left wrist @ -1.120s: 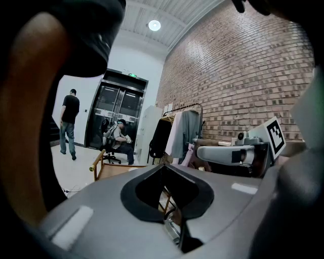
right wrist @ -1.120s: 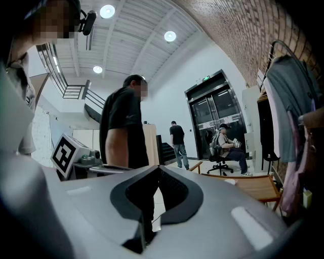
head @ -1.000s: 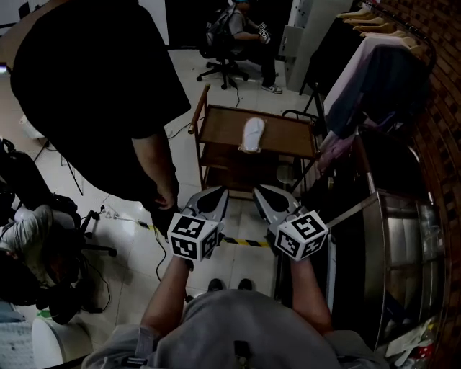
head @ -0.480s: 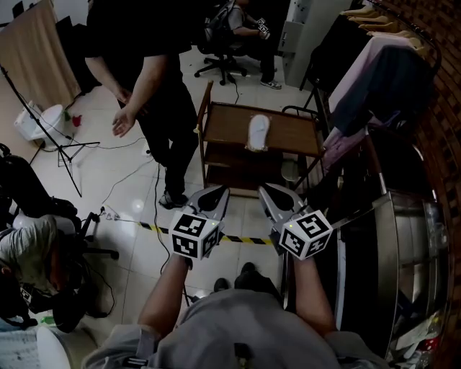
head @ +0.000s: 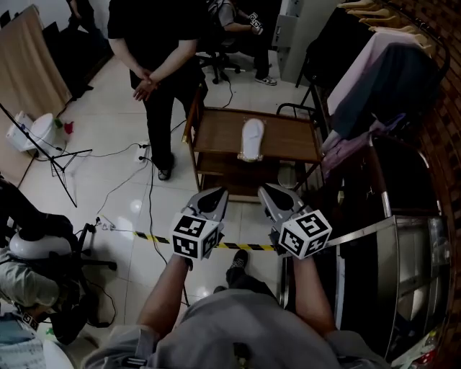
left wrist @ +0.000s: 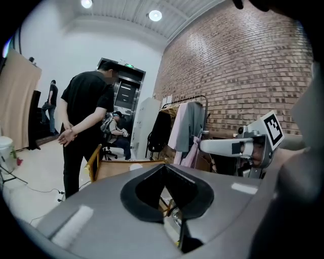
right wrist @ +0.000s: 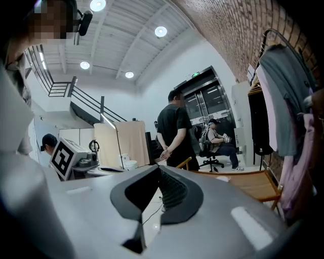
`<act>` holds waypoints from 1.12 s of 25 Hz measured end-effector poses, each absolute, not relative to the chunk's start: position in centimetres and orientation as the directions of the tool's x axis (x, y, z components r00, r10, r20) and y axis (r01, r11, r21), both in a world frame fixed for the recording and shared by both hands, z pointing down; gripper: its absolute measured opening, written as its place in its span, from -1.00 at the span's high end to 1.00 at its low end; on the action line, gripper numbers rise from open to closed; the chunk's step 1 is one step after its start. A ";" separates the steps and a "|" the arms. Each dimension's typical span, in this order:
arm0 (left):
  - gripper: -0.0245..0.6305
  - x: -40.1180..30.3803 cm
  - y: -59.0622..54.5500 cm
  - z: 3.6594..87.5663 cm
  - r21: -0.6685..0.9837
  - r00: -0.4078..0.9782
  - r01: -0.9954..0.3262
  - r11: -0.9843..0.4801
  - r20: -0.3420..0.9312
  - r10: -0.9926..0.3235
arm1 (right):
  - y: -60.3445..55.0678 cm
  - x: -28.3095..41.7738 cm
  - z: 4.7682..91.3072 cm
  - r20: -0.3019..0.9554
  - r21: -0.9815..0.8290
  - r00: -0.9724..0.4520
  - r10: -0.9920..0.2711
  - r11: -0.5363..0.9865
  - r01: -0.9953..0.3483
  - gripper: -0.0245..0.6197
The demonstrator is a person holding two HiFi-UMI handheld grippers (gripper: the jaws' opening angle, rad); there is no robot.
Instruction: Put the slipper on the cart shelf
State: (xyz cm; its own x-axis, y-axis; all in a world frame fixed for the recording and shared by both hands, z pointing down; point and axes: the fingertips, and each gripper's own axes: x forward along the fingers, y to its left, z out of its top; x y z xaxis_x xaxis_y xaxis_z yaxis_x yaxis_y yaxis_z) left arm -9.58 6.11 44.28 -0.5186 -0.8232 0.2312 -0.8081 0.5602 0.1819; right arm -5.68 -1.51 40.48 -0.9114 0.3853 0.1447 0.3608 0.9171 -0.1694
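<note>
**Head view.** Looks steeply down over two forearms (head: 166, 292) holding the left gripper (head: 215, 194) and right gripper (head: 269, 192) side by side. Each topped with a marker cube (head: 194, 236), both aimed at a wooden cart (head: 292, 138) ahead. White slipper (head: 251, 138) lying flat on the cart's top shelf, near its middle, well apart from both grippers.

Only here:
- glossy pale floor tiles (head: 115, 166)
- a strip of yellow-and-black tape (head: 148, 231) crossing under the grippers
- cables (head: 149, 194) and a tripod (head: 54, 155) at left
- a steel counter (head: 403, 267) at right

Standing person in black (head: 162, 43) just left of the cart, hands clasped behind the back. Seated person (head: 234, 16) on an office chair beyond.

**Left gripper view.** Jaws pressed together, nothing between them. Above them, the cart's near edge and a small pale shape on top, too small to name surely.

Not seen from above:
- a tall brick wall (left wrist: 243, 66)
- a white ceiling (left wrist: 116, 20) with round lights (left wrist: 155, 15)
- a dark doorway (left wrist: 126, 96)

Clothes rack (left wrist: 185, 129) hung with garments against the bricks. Right gripper and its cube at the right edge.

**Right gripper view.** Jaws also closed and empty. Cart top at lower right, with a small white spot on it.

Only here:
- a staircase (right wrist: 76, 98) with a dark rail along the far wall
- a beige screen (right wrist: 124, 144)
- the left gripper's cube at left
</note>
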 end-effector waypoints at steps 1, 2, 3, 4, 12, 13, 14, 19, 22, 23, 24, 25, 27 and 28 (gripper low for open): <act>0.90 -10.5 5.2 44.3 0.179 -0.517 -0.810 0.558 0.230 -0.825 | -2.4 -6.6 40.6 0.145 -0.163 -0.914 0.379 0.920 0.356 0.92; 0.90 -11.4 4.3 44.3 0.176 -0.513 -0.814 0.554 0.230 -0.827 | -3.3 -7.4 40.6 0.144 -0.157 -0.917 0.373 0.923 0.351 0.92; 0.90 -12.3 3.3 44.4 0.172 -0.508 -0.818 0.549 0.230 -0.830 | -4.1 -8.2 40.7 0.141 -0.154 -0.920 0.366 0.926 0.345 0.92; 0.90 -13.2 2.4 44.4 0.169 -0.503 -0.822 0.544 0.232 -0.832 | -5.1 -9.0 40.8 0.137 -0.155 -0.923 0.360 0.928 0.339 0.92; 0.90 -18.8 -4.4 44.5 0.154 -0.481 -0.837 0.525 0.249 -0.841 | -11.8 -14.0 40.9 0.125 -0.179 -0.936 0.330 0.935 0.306 0.92; 0.90 -19.4 -5.0 44.5 0.152 -0.483 -0.837 0.526 0.250 -0.839 | -12.4 -14.5 40.9 0.122 -0.181 -0.937 0.328 0.935 0.304 0.92; 0.90 -20.1 -5.3 44.7 0.150 -0.486 -0.834 0.530 0.255 -0.836 | -12.9 -15.1 40.8 0.119 -0.183 -0.938 0.327 0.935 0.303 0.92; 0.90 -22.9 -6.2 46.9 0.167 -0.491 -0.814 0.556 0.313 -0.813 | -14.8 -17.0 41.6 0.127 -0.203 -0.944 0.305 0.939 0.276 0.92; 0.90 -24.5 -6.8 48.5 0.190 -0.469 -0.814 0.549 0.343 -0.814 | -15.4 -18.4 42.6 0.149 -0.217 -0.947 0.284 0.944 0.249 0.92; 0.90 -25.1 -7.0 49.1 0.200 -0.455 -0.815 0.543 0.357 -0.815 | -15.5 -18.9 42.9 0.158 -0.220 -0.948 0.276 0.946 0.238 0.92; 0.90 -25.7 -7.2 49.8 0.210 -0.442 -0.817 0.537 0.370 -0.817 | -15.6 -19.4 43.3 0.168 -0.221 -0.949 0.266 0.949 0.226 0.92; 0.90 -26.4 -7.5 50.4 0.217 -0.430 -0.820 0.531 0.380 -0.819 | -15.7 -19.9 43.7 0.180 -0.223 -0.950 0.255 0.951 0.213 0.92; 0.90 -28.1 -7.9 51.9 0.215 -0.419 -0.823 0.525 0.393 -0.819 | -16.0 -21.0 44.4 0.204 -0.226 -0.952 0.230 0.957 0.183 0.92; 0.90 -29.0 -8.1 52.7 0.209 -0.419 -0.824 0.526 0.399 -0.815 | -16.2 -21.5 44.8 0.215 -0.228 -0.952 0.216 0.959 0.167 0.92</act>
